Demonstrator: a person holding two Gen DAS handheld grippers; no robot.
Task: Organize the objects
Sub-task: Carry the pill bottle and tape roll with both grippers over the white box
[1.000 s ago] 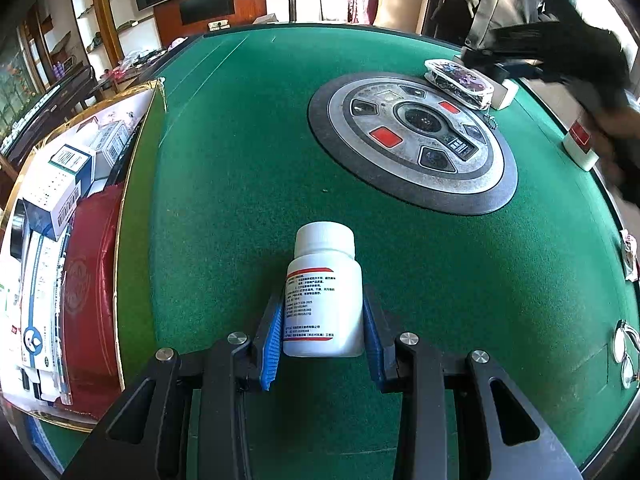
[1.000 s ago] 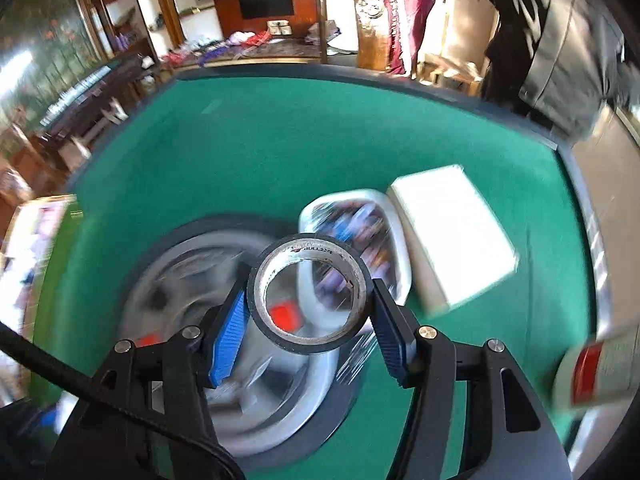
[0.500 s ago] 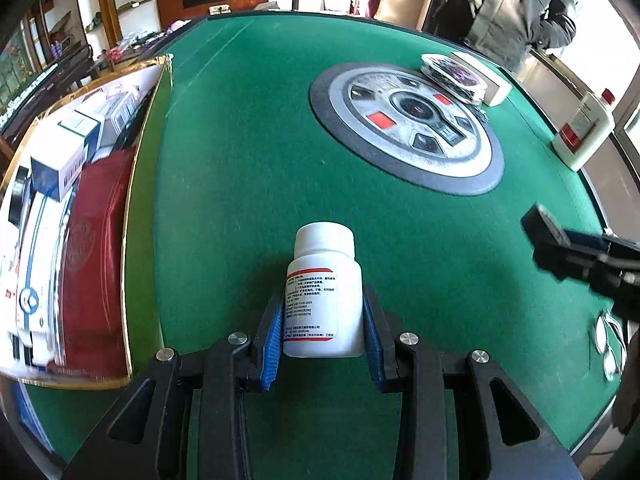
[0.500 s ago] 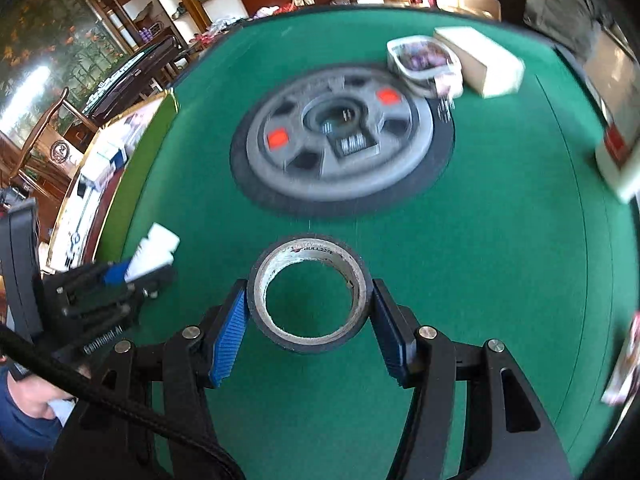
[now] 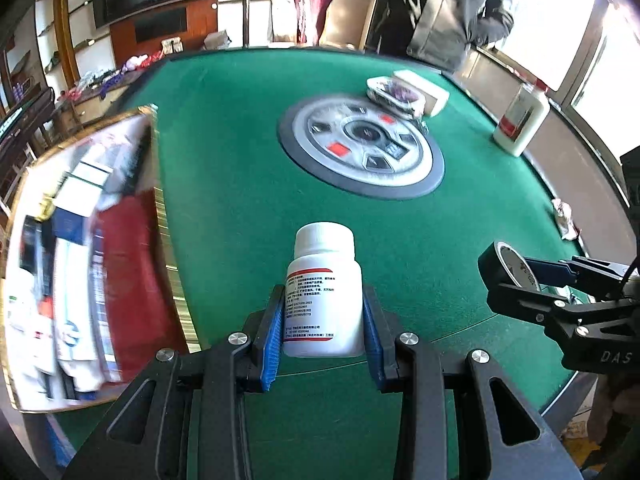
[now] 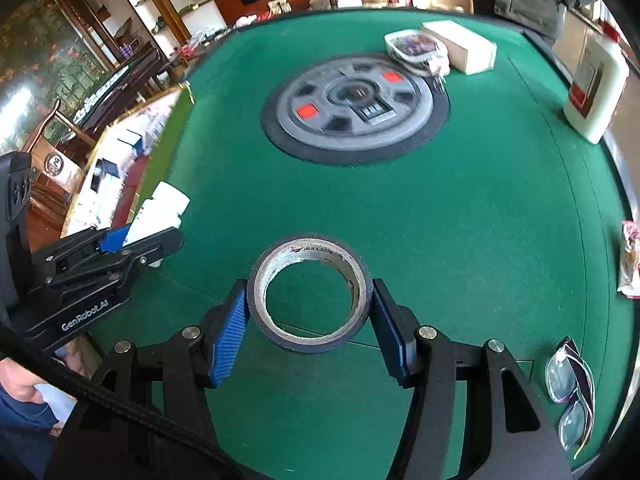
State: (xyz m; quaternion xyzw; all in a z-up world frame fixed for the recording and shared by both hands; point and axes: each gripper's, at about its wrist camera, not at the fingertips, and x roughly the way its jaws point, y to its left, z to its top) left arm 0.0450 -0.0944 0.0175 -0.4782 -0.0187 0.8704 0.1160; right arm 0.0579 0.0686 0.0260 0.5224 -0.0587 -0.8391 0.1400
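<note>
Above the green table, left tongs clamp a white bottle, right tongs a tape roll.

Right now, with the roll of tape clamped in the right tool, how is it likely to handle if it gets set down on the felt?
The roll of tape is a stiff ring, so the right tool probably won't crush it. Laid flat on the green table it should stay put; on edge it could roll. With its hollow core it is likely light.

Left of my left gripper, the tray's boxes smear into blur. The pill bottle's small print is unreadable. Beyond my right gripper, the frame's edge crops a wrapped packet.
</note>
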